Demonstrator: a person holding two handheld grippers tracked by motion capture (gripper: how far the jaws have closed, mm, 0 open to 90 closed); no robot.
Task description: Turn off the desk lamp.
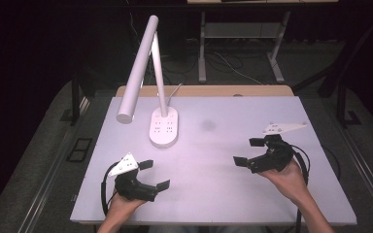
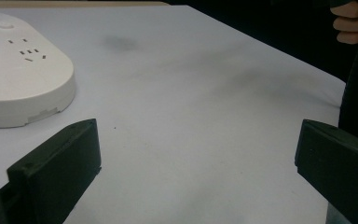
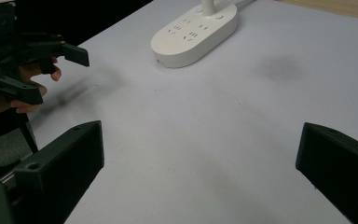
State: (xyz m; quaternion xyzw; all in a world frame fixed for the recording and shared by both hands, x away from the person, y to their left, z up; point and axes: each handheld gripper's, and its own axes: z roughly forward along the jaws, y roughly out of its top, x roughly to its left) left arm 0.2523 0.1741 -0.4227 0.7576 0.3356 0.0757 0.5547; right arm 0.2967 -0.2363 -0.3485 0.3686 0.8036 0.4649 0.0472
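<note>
High view is showing a white worktop (image 1: 223,194) with a person's two hands each holding a claw near its front edge. Left claw (image 1: 154,174) is hovering with its jaws spread wide and nothing between them; a white desk lamp's base (image 1: 164,127), carrying socket outlets, is sitting just ahead of it, and the lamp's tubular head (image 1: 137,73) is leaning out above. Right claw (image 1: 247,151) is gaping equally wide and empty, well apart from the left, with a faint dark smudge (image 1: 207,124) lying ahead and to its left.
</note>
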